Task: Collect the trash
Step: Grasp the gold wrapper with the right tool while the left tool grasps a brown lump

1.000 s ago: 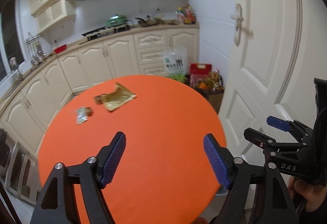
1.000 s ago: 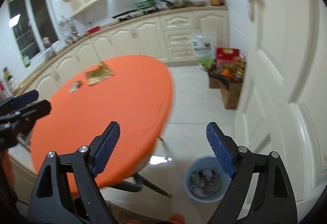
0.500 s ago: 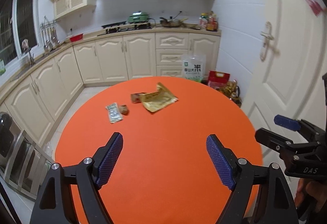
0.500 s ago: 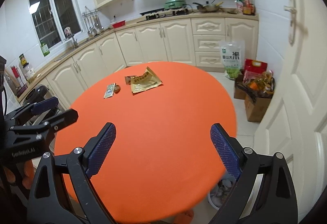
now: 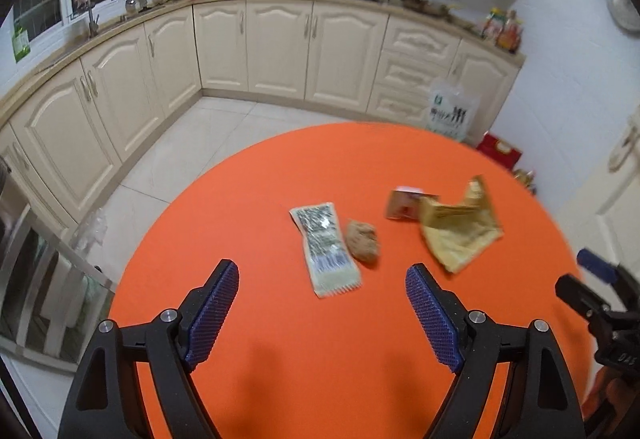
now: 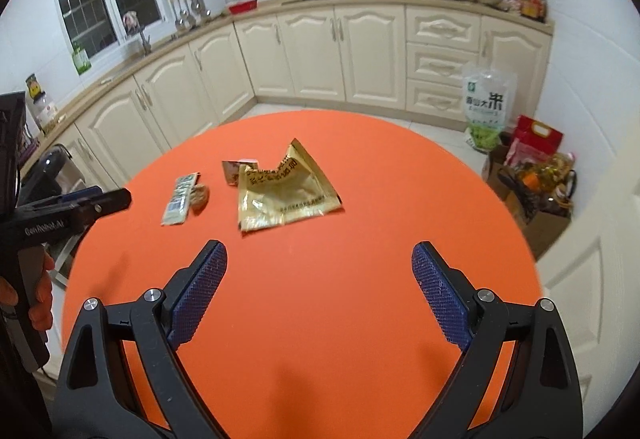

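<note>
1. At the lower centre of the left wrist view, the left tongs are hovering over the orange tabletop with the blue pads standing wide apart and nothing between them.
2. At the lower centre of the right wrist view, the right tongs are likewise hanging above the tabletop with the pads apart and gripping nothing.
3. In the middle of the left wrist view, a pale sachet is lying flat on the tabletop, just beyond the left tongs.
4. Just to the right of the sachet, and touching or nearly touching it, a brown lump is resting on the tabletop.
5. Toward the right of the left wrist view, a torn golden wrapper is lying crumpled, with a small red-and-white packet lying at its upper left edge. Both are appearing blurred.
6. In the right wrist view, the golden wrapper is sitting left of centre, the small packet at its upper left, and the sachet and brown lump further left.
7. At the left edge of the right wrist view, the left tongs are showing from the side, with a hand holding the grip below.
8. At the right edge of the left wrist view, part of the right tongs is projecting into frame.
9. Behind the tabletop, cream cabinets are lining the kitchen walls, and a green-and-white bag is standing on the floor at the right.
</note>
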Action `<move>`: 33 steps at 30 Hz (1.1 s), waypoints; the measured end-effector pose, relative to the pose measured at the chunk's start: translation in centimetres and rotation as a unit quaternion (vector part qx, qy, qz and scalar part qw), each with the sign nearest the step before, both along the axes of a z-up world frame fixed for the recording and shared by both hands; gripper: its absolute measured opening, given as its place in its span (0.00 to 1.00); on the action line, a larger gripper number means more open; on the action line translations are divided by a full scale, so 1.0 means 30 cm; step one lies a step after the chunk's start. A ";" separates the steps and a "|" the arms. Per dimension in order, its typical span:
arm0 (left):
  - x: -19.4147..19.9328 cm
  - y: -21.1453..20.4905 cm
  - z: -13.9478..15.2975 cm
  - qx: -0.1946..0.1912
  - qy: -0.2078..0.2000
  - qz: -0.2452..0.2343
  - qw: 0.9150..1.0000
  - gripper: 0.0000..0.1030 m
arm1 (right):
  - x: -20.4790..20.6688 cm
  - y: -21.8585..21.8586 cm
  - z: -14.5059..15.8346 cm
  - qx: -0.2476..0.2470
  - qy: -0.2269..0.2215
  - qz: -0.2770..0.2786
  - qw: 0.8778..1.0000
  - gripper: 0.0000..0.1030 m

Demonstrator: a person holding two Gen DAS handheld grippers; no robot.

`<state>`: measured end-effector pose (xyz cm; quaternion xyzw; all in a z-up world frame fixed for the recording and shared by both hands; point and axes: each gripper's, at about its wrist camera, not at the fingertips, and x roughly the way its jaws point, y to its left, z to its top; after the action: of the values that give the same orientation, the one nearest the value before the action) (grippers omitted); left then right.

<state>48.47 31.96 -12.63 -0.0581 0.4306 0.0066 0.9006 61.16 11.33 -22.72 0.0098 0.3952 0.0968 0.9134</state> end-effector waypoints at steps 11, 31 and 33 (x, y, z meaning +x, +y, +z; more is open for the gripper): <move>0.263 0.048 -0.082 -0.014 0.020 -0.005 1.000 0.83 | 0.284 0.065 -0.119 -0.014 0.023 0.030 0.999 0.91; 0.133 0.088 -0.108 -0.028 -0.017 -0.003 0.999 0.80 | 0.339 0.164 -0.186 -0.047 0.029 0.136 0.989 0.21; 0.125 0.051 -0.097 -0.013 -0.021 -0.018 1.000 0.78 | 0.314 0.154 -0.181 -0.050 0.025 0.133 0.990 0.20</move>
<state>52.21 33.49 -15.54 -0.0619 0.4127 -0.0159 0.9086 70.57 15.96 -28.13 -0.0863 0.4196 0.1976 0.8817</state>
